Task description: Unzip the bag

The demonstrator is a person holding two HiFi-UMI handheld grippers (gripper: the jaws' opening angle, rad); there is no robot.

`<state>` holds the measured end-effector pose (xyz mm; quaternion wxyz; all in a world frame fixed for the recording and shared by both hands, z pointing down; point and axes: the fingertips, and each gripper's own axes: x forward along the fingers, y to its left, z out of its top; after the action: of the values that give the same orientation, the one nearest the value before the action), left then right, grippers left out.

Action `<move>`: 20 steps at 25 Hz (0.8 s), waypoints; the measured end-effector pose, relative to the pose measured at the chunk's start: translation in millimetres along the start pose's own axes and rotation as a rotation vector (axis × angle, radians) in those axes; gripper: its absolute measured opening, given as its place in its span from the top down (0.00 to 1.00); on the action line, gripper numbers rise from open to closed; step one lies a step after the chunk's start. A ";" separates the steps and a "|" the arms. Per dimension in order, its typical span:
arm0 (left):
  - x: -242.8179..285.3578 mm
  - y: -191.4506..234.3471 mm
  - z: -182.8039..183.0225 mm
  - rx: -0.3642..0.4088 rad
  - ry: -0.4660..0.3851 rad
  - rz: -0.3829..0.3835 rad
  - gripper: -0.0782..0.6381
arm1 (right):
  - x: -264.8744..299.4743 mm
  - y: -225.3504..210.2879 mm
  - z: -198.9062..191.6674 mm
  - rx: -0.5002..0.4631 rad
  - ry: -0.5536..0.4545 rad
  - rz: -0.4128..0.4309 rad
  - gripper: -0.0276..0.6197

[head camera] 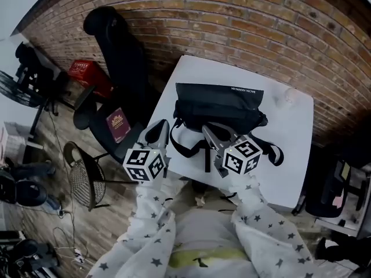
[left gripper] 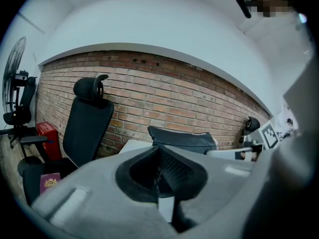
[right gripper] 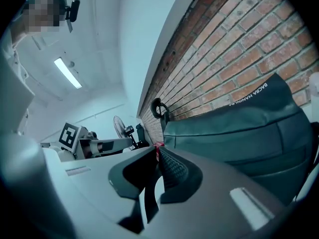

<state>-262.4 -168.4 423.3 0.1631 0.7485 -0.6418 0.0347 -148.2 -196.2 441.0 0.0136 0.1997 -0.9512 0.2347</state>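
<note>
A black bag [head camera: 219,106] lies across the white table [head camera: 293,155], its straps [head camera: 188,146] trailing toward me. It also shows in the left gripper view [left gripper: 183,138] and fills the right gripper view [right gripper: 239,133]. My left gripper [head camera: 163,130] hovers at the table's left edge, just off the bag's left end. It is shut with nothing between its jaws [left gripper: 158,156]. My right gripper [head camera: 213,133] sits over the bag's front edge near the middle. Its jaws [right gripper: 157,151] stand a narrow slit apart with nothing between them. I cannot make out the zip pull.
A black office chair [head camera: 119,57] stands left of the table, with a maroon booklet [head camera: 117,122] on its seat. A red crate [head camera: 87,71] and a fan [head camera: 17,88] are further left. A wire-mesh chair [head camera: 84,175] sits near left. A brick wall [head camera: 243,16] runs behind.
</note>
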 end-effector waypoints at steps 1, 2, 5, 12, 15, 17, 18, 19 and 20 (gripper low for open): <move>4.6 1.1 -0.2 0.003 0.011 -0.021 0.89 | 3.4 -0.9 -2.4 0.011 -0.001 -0.011 0.92; 9.2 2.2 -0.4 0.005 0.022 -0.044 0.89 | 6.7 -1.6 -4.7 0.021 -0.002 -0.024 0.91; 21.0 7.9 2.0 0.017 0.043 -0.109 0.87 | 18.8 -0.7 -12.0 0.057 -0.008 -0.060 0.88; 46.6 18.4 6.5 0.026 0.070 -0.241 0.84 | 48.6 1.9 -32.7 0.117 -0.004 -0.114 0.83; 56.0 17.4 -1.5 0.021 0.103 -0.304 0.78 | 56.0 2.6 -43.7 0.153 -0.017 -0.141 0.83; 60.9 17.4 -1.5 0.012 0.100 -0.335 0.78 | 61.3 2.3 -50.5 0.172 -0.025 -0.155 0.80; 63.9 17.3 0.6 0.006 0.093 -0.351 0.78 | 64.6 1.5 -52.9 0.181 -0.028 -0.161 0.79; 67.1 16.4 2.6 0.004 0.088 -0.369 0.77 | 67.9 0.6 -55.3 0.191 -0.032 -0.168 0.78; 70.0 14.5 3.7 0.005 0.088 -0.390 0.75 | 70.5 -0.4 -58.5 0.205 -0.036 -0.176 0.77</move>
<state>-264.9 -237.7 441.0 0.1927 0.8568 -0.4768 0.0368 -216.8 -196.4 501.7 -0.0035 0.2868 -0.9011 0.3252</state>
